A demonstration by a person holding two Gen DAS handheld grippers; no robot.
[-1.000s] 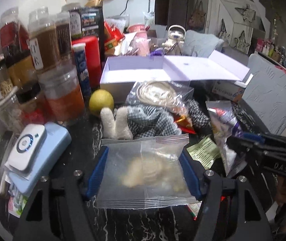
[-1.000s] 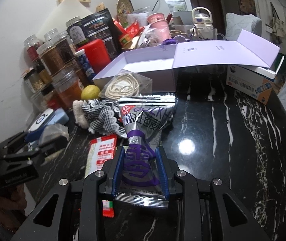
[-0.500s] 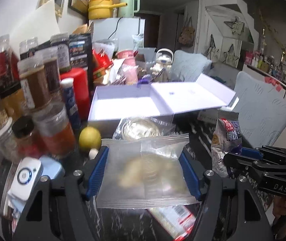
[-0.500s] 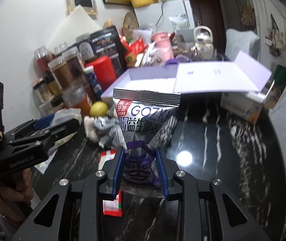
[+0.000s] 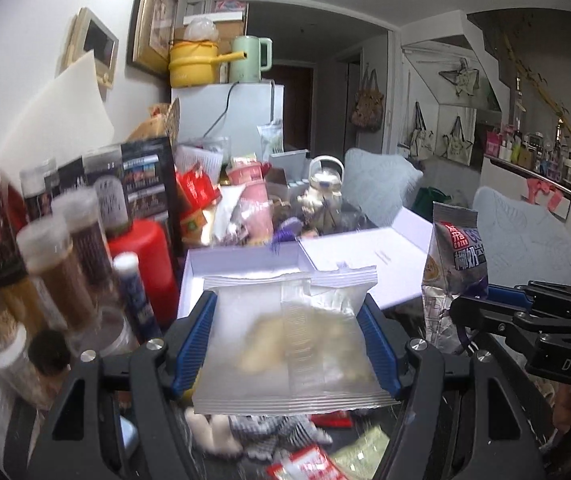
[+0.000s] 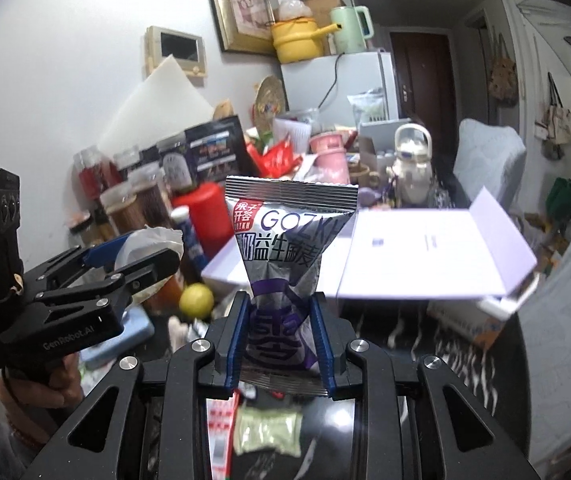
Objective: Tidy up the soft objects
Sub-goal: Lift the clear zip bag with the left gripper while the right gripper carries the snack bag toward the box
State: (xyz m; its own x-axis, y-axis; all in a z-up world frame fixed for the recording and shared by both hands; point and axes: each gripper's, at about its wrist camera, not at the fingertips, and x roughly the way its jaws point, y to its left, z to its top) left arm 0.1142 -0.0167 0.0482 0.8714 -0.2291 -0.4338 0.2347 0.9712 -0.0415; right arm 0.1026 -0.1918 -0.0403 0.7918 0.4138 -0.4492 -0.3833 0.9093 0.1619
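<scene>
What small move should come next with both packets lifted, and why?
Probably carry both forward over the open lilac box. The left gripper is shut on the clear packet, the right gripper on the silver snack bag, both off the table, and the box ahead looks empty.

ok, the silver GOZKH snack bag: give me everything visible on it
The silver snack bag is a glossy foil pouch with a crimped top seal, a red logo patch, "GOZKH" lettering, dark Chinese characters and a purple lower panel. The right gripper is shut on its lower half, pinching it into a waist, so the top fans out wide. It stands upright in the air, in front of the open lavender box. Nothing else touches it.
</scene>
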